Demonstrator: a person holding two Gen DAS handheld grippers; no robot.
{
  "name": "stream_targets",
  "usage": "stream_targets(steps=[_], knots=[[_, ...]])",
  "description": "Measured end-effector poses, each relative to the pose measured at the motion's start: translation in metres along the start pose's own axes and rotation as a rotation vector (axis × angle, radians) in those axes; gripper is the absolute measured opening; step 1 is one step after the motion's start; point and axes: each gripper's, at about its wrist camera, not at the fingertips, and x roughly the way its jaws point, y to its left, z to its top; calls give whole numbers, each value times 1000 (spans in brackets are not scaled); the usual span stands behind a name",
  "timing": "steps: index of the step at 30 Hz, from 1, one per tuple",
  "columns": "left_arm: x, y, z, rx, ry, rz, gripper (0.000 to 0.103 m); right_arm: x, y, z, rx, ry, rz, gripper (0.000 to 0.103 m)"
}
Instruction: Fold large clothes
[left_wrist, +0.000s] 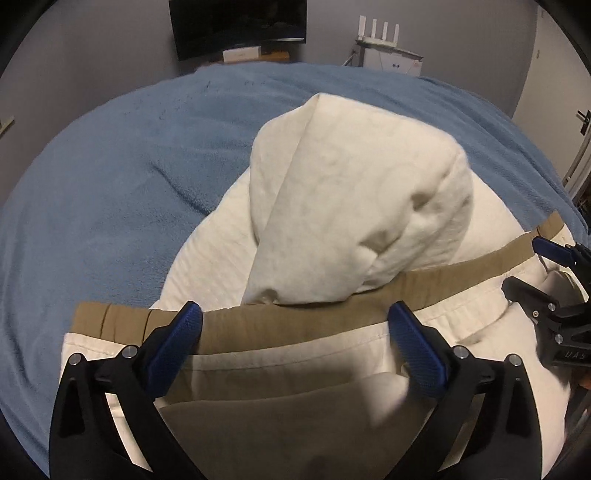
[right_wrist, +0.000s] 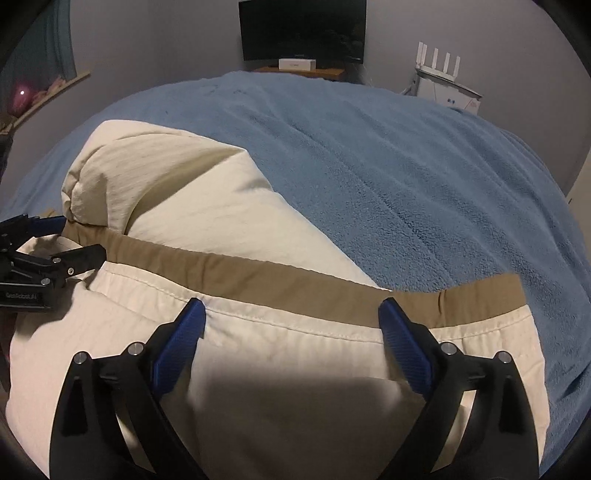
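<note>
Both the left gripper (left_wrist: 294, 314) and the right gripper (right_wrist: 291, 312) hold their blue fingers (left_wrist: 177, 343) spread wide, gripping nothing, poised above the tan waistband (right_wrist: 280, 277) of the cream trousers (left_wrist: 354, 206). These lie bunched on the blue blanket (right_wrist: 424, 177) covering the bed, with bare blanket all round. The gripper bodies carry small lettering, blurred.

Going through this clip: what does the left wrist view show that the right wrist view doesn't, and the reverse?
Only the left wrist view shows a door handle at the right edge and the garment's near tan panel.

Only the right wrist view shows a pink glowing light and a teal curtain at far left.

Both show the cream garment with its tan band on the blue blanket, the monitor, the white router, and both grippers open.
</note>
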Motion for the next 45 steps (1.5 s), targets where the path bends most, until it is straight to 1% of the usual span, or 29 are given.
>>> stream_targets(steps=[3, 5, 7, 9, 11, 13, 14, 15, 16, 17, 18, 19, 20, 21, 22, 23, 24, 25, 26, 28, 31, 32, 33, 35, 36, 38, 41, 43, 45], knots=[[-29, -1, -10, -7, -50, -21, 96, -27, -2, -8, 33, -30, 11, 90], [-54, -1, -28, -15, -79, -25, 96, -59, -1, -21, 63, -66, 36, 91], [-86, -4, -57, -8, -94, -26, 96, -87, 7, -38, 51, -89, 39, 92], [-107, -10, -86, 13, -95, -38, 96, -111, 21, -63, 6, -92, 62, 92], [-112, -19, -109, 42, -70, -37, 96, -125, 34, -87, -50, -78, 67, 91], [-109, -21, -134, 69, -31, 6, 97, -129, 41, -114, -84, -49, 19, 91], [-110, -18, -142, 57, -28, 5, 97, -127, 38, -126, -67, -31, -5, 91], [-112, -11, -150, 29, -31, 2, 97, -125, 28, -136, -25, -22, -8, 91], [-113, -4, -155, 6, -31, 15, 97, -124, 17, -140, 16, -22, -8, 91], [-116, 6, -161, -21, -28, 39, 97, -125, 4, -147, 63, -27, -30, 91], [-115, 14, -162, -42, -24, 59, 97, -129, -11, -159, 114, -37, -85, 91], [-118, 21, -167, -58, -20, 80, 97, -132, -22, -164, 148, -46, -110, 91], [-120, 33, -173, -72, -12, 120, 97, -137, -37, -172, 208, -45, -136, 91], [-126, 38, -180, -92, -13, 143, 97, -139, -44, -176, 243, -41, -148, 91], [-129, 50, -185, -133, -12, 153, 97, -143, -50, -179, 279, -40, -182, 91], [-134, 64, -192, -203, -11, 140, 97, -147, -55, -180, 310, -42, -217, 91], [-136, 72, -195, -247, -6, 134, 97, -153, -60, -186, 353, -41, -231, 91], [-141, 80, -201, -301, -3, 123, 97, -159, -62, -192, 391, -43, -229, 91], [-146, 84, -206, -328, -10, 116, 96, -166, -62, -198, 420, -51, -226, 91], [-163, 83, -213, -349, -45, 134, 96, -186, -52, -209, 430, -87, -223, 91], [-195, 68, -222, -316, -120, 134, 96, -209, -29, -217, 383, -129, -203, 92], [-209, 59, -225, -296, -148, 130, 96, -214, -27, -214, 370, -136, -195, 92], [-216, 53, -222, -283, -164, 121, 96, -223, -15, -215, 347, -148, -184, 92], [-238, 35, -231, -252, -192, 91, 96, -241, 6, -221, 316, -164, -159, 93], [-245, 26, -237, -238, -199, 79, 96, -247, 12, -226, 306, -167, -151, 95], [-262, 6, -257, -201, -200, 67, 96, -259, 31, -233, 282, -170, -135, 95], [-269, -18, -280, -172, -154, 74, 96, -271, 68, -251, 223, -146, -107, 95], [-270, -28, -289, -176, -142, 74, 96, -269, 87, -258, 189, -126, -103, 95], [-274, -34, -301, -202, -150, 66, 96, -266, 102, -267, 152, -114, -103, 95]])
